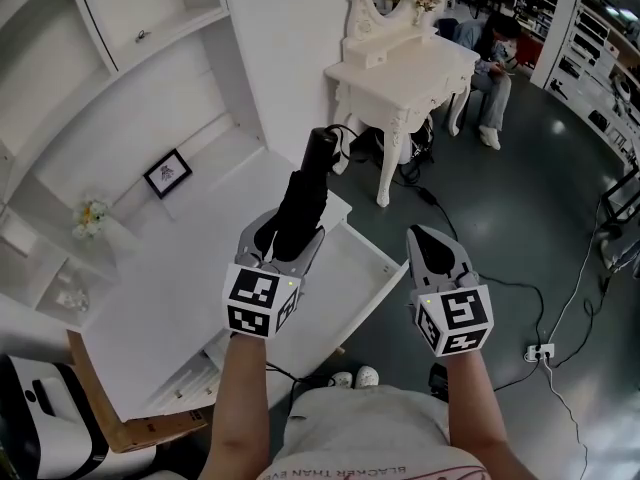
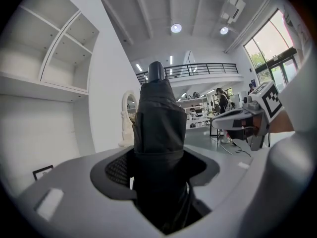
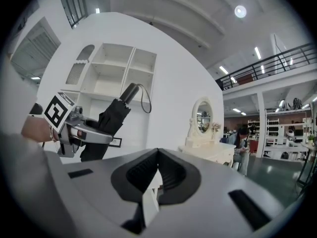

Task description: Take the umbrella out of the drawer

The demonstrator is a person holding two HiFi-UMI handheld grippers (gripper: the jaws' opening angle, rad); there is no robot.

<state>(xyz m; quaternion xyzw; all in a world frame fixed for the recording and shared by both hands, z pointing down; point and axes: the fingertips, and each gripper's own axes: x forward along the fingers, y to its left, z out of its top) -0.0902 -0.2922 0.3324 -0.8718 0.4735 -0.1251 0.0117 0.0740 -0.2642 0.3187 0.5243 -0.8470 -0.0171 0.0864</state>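
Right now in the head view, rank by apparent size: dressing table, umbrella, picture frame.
1. dressing table
2. umbrella, nearer the camera, so it looks larger than it really is
3. picture frame

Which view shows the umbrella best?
Right gripper view: the black umbrella shows side-on, handle and strap included, held by the left gripper. Head view looks along it from above; left gripper view is too close, showing mostly fabric.

From the head, looks steeply down over both forearms [image 1: 245,398], with left hand-held gripper [image 1: 292,230] and right hand-held gripper [image 1: 428,236] close below. From each gripper, peers nearly level along own jaws, very close. Catches the other gripper at the frame edge. Shares the white dressing table [image 1: 400,73] across all three views.
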